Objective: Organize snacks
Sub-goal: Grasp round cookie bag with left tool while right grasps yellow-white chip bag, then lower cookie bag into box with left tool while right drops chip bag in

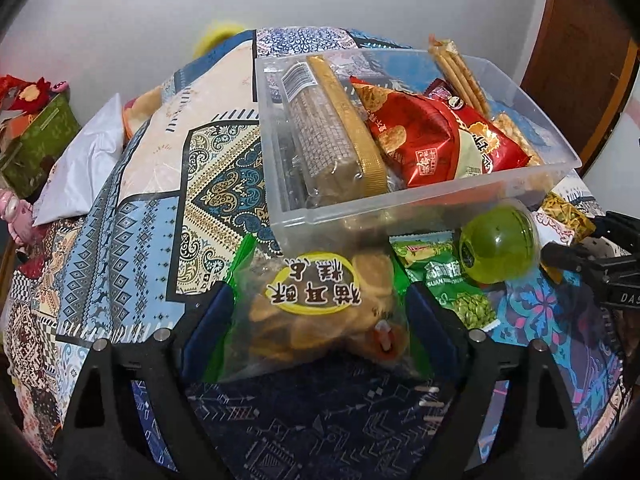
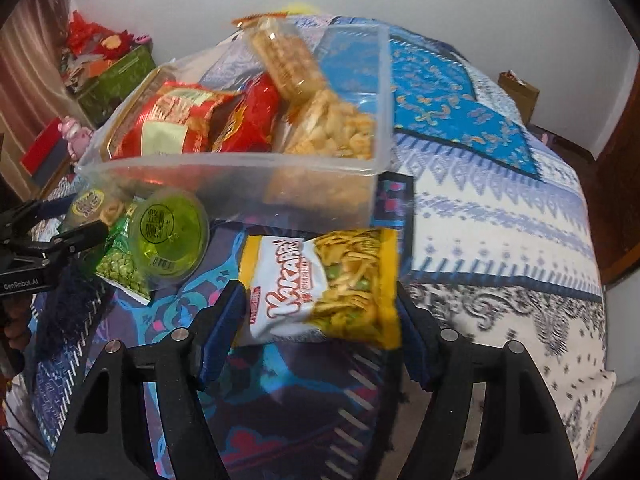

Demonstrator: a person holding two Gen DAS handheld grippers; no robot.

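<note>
A clear bag of round cookies with a yellow label lies on the patterned bedspread, between the blue pads of my left gripper, which is open. In the right wrist view a yellow and white bag of snack mix lies between the pads of my open right gripper. Just behind both stands a clear plastic bin holding red chip bags, wafers and crackers. A green jelly cup and a green pea bag lie between the two grippers.
The bedspread covers a bed that drops off on the right. A white pillow and a green box sit at the left. A wooden door stands behind the bin.
</note>
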